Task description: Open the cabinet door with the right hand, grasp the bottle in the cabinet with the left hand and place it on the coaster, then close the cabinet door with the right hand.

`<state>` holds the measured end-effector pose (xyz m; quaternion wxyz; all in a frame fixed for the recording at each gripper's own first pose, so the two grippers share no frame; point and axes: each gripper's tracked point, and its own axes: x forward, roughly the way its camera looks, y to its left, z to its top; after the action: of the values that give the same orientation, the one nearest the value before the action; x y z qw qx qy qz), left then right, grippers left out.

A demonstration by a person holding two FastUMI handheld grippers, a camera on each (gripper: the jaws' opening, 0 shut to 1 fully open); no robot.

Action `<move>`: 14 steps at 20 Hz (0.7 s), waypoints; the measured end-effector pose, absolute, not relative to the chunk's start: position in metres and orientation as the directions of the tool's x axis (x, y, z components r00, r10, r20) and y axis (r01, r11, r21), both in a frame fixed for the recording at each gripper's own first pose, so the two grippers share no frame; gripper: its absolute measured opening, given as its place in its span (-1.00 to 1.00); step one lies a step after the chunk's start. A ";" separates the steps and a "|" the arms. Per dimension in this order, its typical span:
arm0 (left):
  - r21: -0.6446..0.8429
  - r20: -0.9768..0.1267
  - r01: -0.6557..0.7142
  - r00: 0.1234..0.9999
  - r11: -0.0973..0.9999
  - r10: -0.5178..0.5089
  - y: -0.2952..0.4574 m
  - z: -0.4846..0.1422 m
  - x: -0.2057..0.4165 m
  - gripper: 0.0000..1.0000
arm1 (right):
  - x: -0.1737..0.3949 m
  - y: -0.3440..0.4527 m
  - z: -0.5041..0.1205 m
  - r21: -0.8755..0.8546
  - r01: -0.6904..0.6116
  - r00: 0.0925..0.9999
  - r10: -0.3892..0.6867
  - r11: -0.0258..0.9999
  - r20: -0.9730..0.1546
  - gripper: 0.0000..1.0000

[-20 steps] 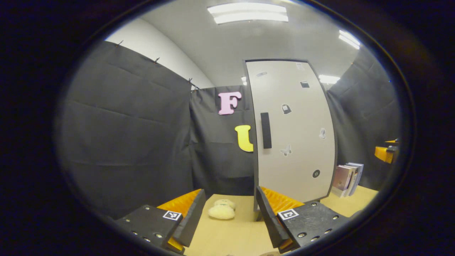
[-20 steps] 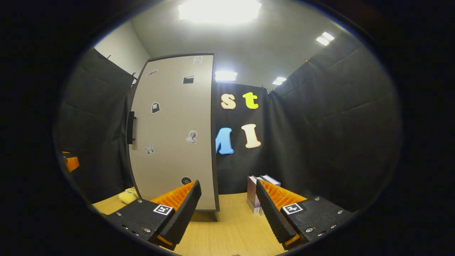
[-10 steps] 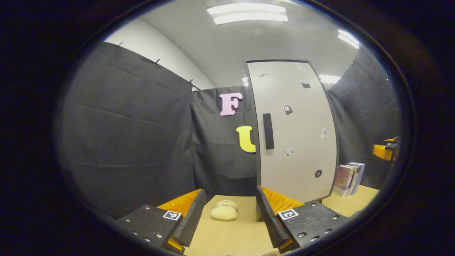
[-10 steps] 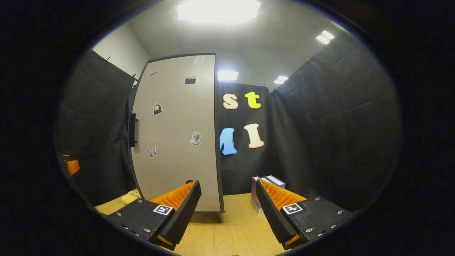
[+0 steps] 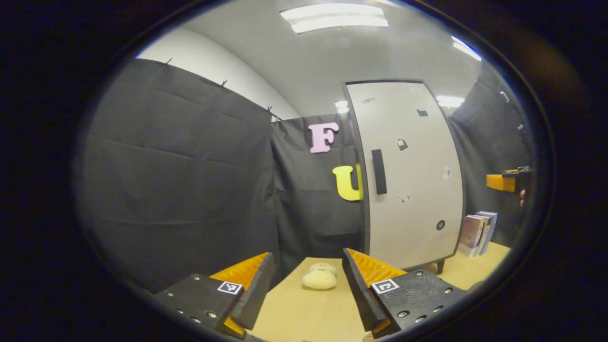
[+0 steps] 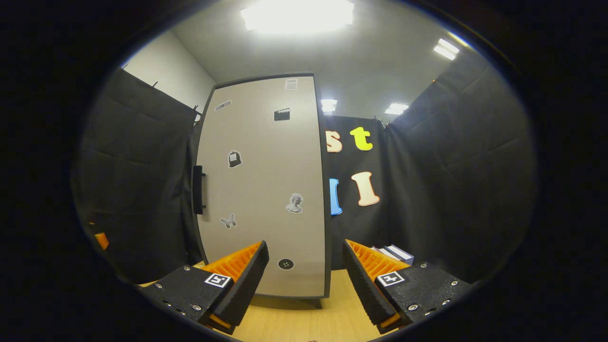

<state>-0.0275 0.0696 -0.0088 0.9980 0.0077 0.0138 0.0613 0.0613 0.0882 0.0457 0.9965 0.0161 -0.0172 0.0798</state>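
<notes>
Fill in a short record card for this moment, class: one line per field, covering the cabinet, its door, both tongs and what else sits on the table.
cabinet door: shut, stickers on its face
door handle: dark vertical bar at the door's left edge, untouched
right tongs: open, empty, facing the door
left tongs: open, empty, apart from the cabinet
books: upright, right of the cabinet
plush toy: on the table, left of the cabinet
bottle: hidden

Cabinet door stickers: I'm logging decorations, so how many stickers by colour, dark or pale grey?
Dark: 3, clapperboard, bag, button
Pale grey: 4, label, pill, bust, butterfly
Total: 7
</notes>
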 end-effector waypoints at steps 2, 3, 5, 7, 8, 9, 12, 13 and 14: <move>0.024 -0.031 -0.145 0.989 0.989 0.146 0.081 -0.010 -0.034 0.75 | 0.069 0.105 0.052 0.032 -0.188 0.982 0.186 0.982 0.043 0.92; 0.026 -0.033 -0.156 0.987 0.987 0.157 0.087 -0.011 -0.037 0.65 | 0.072 0.113 0.055 0.032 -0.200 0.979 0.198 0.979 0.047 0.91; 0.027 -0.035 -0.178 0.983 0.984 0.179 0.097 -0.012 -0.043 0.65 | 0.080 0.131 0.062 0.028 -0.224 0.974 0.223 0.974 0.051 0.92; 0.032 -0.037 -0.199 0.979 0.980 0.200 0.108 -0.014 -0.050 0.65 | 0.088 0.149 0.065 0.024 -0.247 0.968 0.245 0.969 0.048 0.92; 0.034 -0.038 -0.210 0.977 0.977 0.211 0.114 -0.015 -0.052 0.65 | 0.092 0.158 0.068 0.024 -0.257 0.966 0.255 0.966 0.049 0.92; 0.037 -0.040 -0.221 0.974 0.975 0.223 0.119 -0.015 -0.055 0.65 | 0.096 0.167 0.070 0.024 -0.267 0.963 0.266 0.963 0.050 0.92; 0.043 -0.041 -0.254 0.966 0.966 0.255 0.138 -0.017 -0.066 0.65 | 0.107 0.195 0.075 0.033 -0.300 0.953 0.298 0.953 0.051 0.92; 0.044 -0.044 -0.266 0.962 0.963 0.268 0.145 -0.019 -0.069 0.75 | 0.111 0.204 0.075 0.037 -0.311 0.950 0.309 0.950 0.040 0.92; 0.042 -0.047 -0.277 0.959 0.960 0.279 0.152 -0.020 -0.073 0.75 | 0.116 0.213 0.075 0.041 -0.322 0.947 0.321 0.946 0.029 0.92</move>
<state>-0.0728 0.1518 -0.0205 0.9896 0.0176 0.0265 0.1406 0.1157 0.2128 0.0749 0.9863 0.0226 -0.0110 0.1629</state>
